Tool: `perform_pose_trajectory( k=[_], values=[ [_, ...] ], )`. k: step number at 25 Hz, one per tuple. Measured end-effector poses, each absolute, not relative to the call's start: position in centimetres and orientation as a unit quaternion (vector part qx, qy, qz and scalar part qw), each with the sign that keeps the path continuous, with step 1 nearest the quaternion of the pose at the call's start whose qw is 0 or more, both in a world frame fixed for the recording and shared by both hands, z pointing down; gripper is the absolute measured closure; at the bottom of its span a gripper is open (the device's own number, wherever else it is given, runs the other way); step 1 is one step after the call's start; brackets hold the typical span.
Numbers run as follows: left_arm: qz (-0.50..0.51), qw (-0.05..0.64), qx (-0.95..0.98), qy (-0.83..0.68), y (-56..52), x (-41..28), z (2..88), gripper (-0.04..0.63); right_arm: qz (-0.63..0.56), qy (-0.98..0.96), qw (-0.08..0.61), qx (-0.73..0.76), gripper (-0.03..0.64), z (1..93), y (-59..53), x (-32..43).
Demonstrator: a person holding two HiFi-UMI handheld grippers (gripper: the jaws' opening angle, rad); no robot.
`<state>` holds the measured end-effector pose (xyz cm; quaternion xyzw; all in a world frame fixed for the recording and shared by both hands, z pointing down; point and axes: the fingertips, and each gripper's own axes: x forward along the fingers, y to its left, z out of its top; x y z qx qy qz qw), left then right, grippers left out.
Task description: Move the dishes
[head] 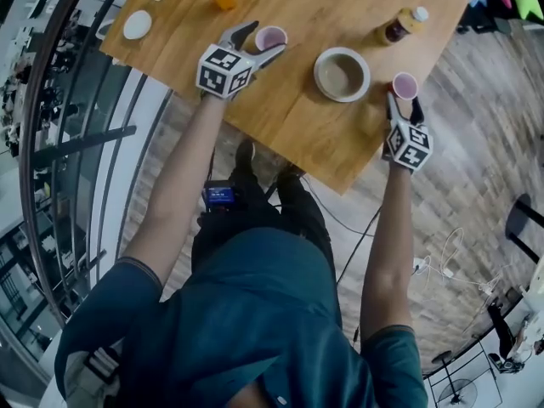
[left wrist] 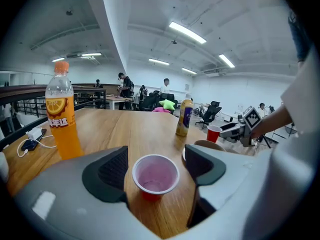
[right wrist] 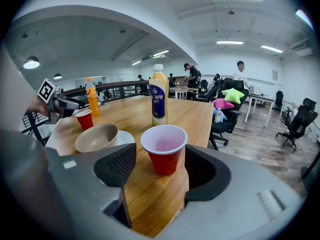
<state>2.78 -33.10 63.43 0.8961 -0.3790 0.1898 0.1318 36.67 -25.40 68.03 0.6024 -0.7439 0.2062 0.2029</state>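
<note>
In the head view, a tan bowl [head: 342, 73] stands near the worktop's [head: 323, 7] near edge. The left cup [head: 270, 38] is by that edge inside the left gripper [head: 262, 42], and the right cup [head: 405, 85] is at the right edge, just ahead of the right gripper [head: 405, 102]. The left gripper view shows its fingers [left wrist: 112, 171] spread on either side of the upright left cup, which is red outside, white inside, and untouched. The right gripper view shows that gripper's fingers spread around the matching right cup, also upright.

An orange soda bottle [left wrist: 62, 116] and a yellow bottle [right wrist: 158, 101] stand well apart on the wooden table [head: 340, 7]; a green star cushion [right wrist: 233, 95] lies beyond it.
</note>
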Motion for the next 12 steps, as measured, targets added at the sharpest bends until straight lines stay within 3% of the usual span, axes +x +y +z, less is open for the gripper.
perform_pose_trajectory(
  k=[12],
  values=[
    [0.163, 0.112, 0.909, -0.368, -33.0, 1.3, 59.4, 0.244, 0.207, -0.726, 0.205, 0.623, 0.324, 66.2, -24.8, 35.1]
  ],
)
